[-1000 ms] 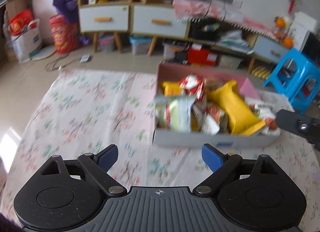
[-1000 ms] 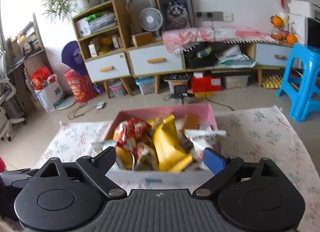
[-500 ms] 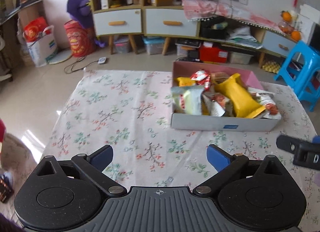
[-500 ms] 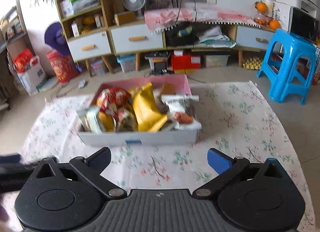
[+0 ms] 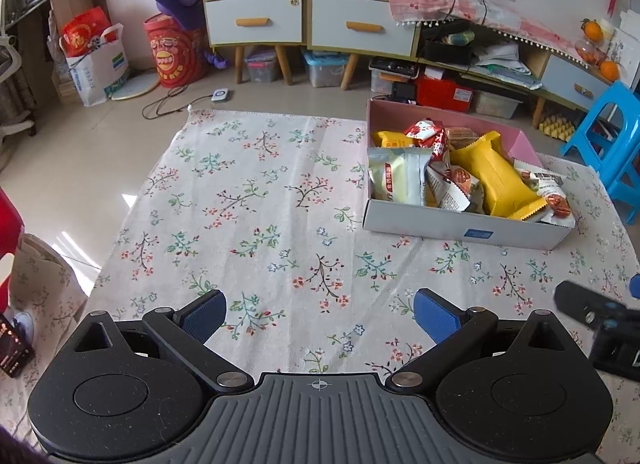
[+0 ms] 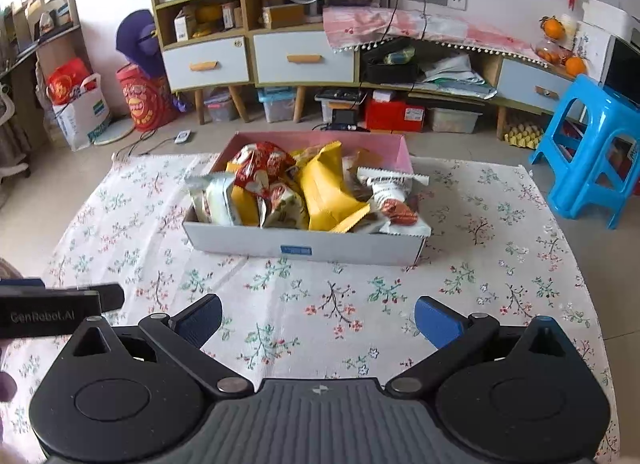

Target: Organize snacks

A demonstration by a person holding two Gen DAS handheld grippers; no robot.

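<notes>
From the left wrist, the box [image 5: 464,230] of snacks lies on the flowered cloth [image 5: 256,200], ahead of the left gripper [image 5: 318,314] and off to its right, well apart from the blue pads [image 5: 434,318]. Its long side runs left to right, slightly skewed. The yellow packet [image 5: 494,178] inside lies with its long axis from the far wall to the near right corner, its crimped end nearest. The left gripper tilts down over bare cloth, jaws spread wide and empty. The right gripper [image 5: 596,324] shows at the right edge, over the cloth.

From the right wrist, the box [image 6: 304,246] sits straight ahead of the right gripper [image 6: 318,316], long side crosswise. The yellow packet [image 6: 328,190] slants toward the near right. This gripper also tilts down, jaws wide with nothing between them. The left gripper [image 6: 60,306] shows just to its left.
</notes>
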